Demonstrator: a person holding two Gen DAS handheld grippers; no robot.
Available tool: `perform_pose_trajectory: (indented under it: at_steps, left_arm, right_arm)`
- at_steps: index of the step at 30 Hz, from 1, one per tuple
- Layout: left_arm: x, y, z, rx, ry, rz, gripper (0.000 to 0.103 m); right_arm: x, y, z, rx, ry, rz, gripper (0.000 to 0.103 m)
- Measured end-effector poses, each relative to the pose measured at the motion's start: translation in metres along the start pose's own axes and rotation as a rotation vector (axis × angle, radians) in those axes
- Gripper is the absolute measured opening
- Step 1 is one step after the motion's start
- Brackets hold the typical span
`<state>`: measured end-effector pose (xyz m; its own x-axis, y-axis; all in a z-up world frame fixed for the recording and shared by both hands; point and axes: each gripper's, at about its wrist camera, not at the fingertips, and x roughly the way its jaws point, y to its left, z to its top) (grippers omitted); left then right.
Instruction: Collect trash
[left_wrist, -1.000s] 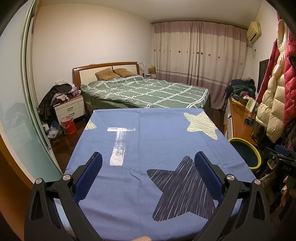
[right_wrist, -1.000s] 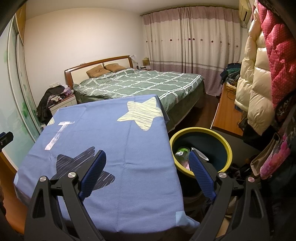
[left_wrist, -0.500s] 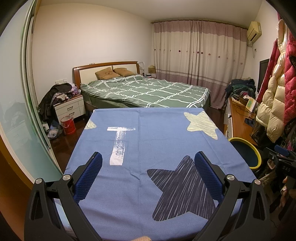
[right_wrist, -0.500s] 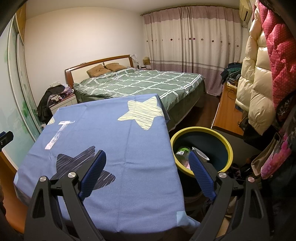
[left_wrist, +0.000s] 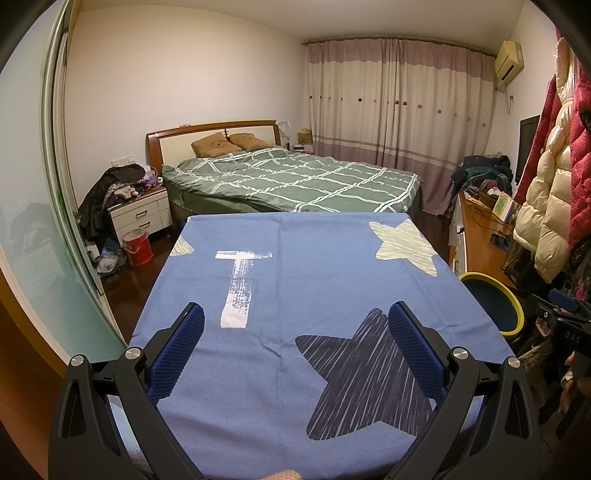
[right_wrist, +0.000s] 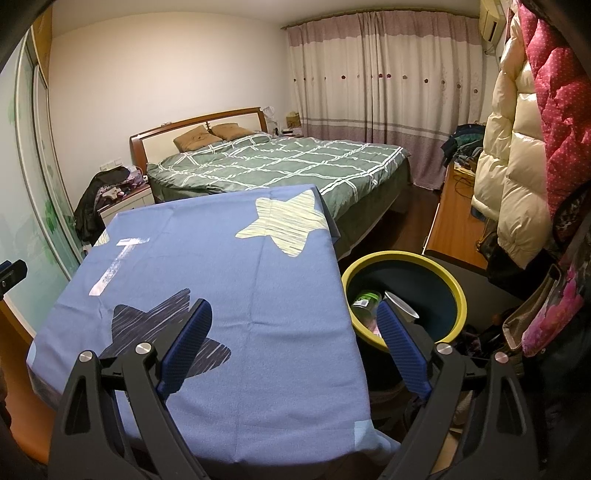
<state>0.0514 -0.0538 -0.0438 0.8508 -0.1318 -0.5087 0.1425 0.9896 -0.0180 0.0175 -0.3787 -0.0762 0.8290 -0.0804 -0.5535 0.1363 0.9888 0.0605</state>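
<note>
A yellow-rimmed dark bin (right_wrist: 439, 273) stands at the right side of a table under a blue star-print cloth (right_wrist: 229, 288). Inside it lie a green-labelled bottle (right_wrist: 364, 298) and a white cup (right_wrist: 400, 304). The bin's rim also shows in the left wrist view (left_wrist: 513, 299). My left gripper (left_wrist: 293, 336) is open and empty above the near part of the cloth (left_wrist: 303, 280). My right gripper (right_wrist: 291, 332) is open and empty over the table's right edge, its right finger in front of the bin. No trash shows on the cloth.
A green plaid bed (left_wrist: 295, 181) lies beyond the table. A nightstand with piled clothes (left_wrist: 125, 192) and a red bucket (left_wrist: 137, 247) stand at the left. Puffy coats (right_wrist: 517, 147) hang at the right above a wooden desk (right_wrist: 454, 221). A sliding glass door (left_wrist: 33, 221) runs along the left.
</note>
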Motion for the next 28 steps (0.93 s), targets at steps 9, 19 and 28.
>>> perform_pose_trajectory:
  at_steps: [9,19,28]
  left_arm:
    - [0.004,0.001,0.001,0.001,0.007,0.004,0.098]
    - [0.012,-0.005,0.001,0.048,-0.010,0.019,0.098]
    - [0.117,0.024,0.014,0.012,0.176,0.035,0.098]
  right_arm:
    - [0.000,0.001,-0.001,-0.001,0.002,0.001,0.086]
    - [0.003,0.006,-0.004,-0.006,0.010,0.002,0.086]
    - [0.066,0.022,0.016,-0.051,0.110,0.028,0.095]
